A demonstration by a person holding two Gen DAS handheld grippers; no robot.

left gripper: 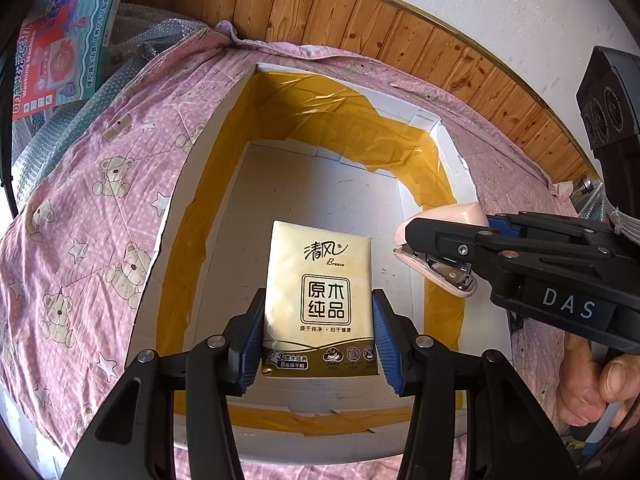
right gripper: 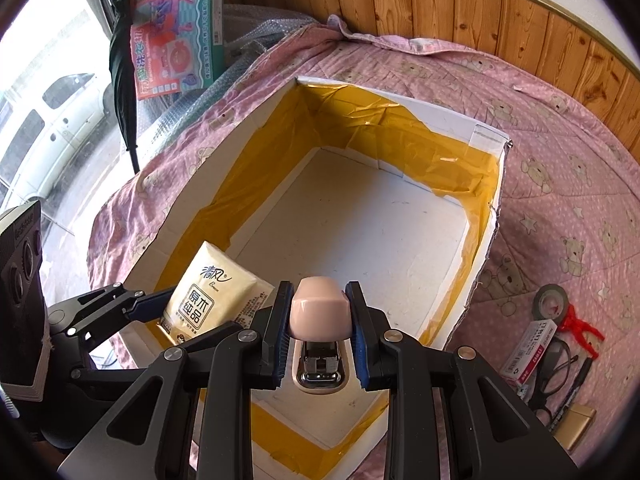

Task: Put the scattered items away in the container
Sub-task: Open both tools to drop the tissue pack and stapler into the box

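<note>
Both claws are loaded and both hang over the open mouth of the white cardboard box lined with yellow tape [right gripper: 400, 240], which sits on the pink bear-print quilt [right gripper: 560, 208] of the bed, close to the wood-panelled wall [right gripper: 520, 20].

The left claw [left gripper: 318, 326] is clamped on the lower sides of a cream and gold plastic-wrapped tissue pack [left gripper: 320, 292]. The pack's long axis runs straight ahead along the fingers, toward the box's far wall. In the right wrist view the same pack [right gripper: 212, 292] sits over the box's near left corner, just inside the rim.

The right claw [right gripper: 320, 332] is closed on a small pale pink plastic stapler [right gripper: 320, 312], gripped across its width with its rounded end pointing forward. From the left wrist view the stapler [left gripper: 440, 256] comes in from the right side, its long axis lying across the box and tilted down a little, above the right wall.

The white floor of the box lies directly below both items and looks bare, so neither needs to travel sideways; the move that matters is probably down and then release. The two claws are near each other but apart, the pack to the left, the stapler to the right.

Still out on the quilt by the box's right side: a grey tape roll [right gripper: 554, 300], a red clip [right gripper: 580, 326], a small white and red carton [right gripper: 528, 356], black-framed glasses [right gripper: 556, 364].
</note>
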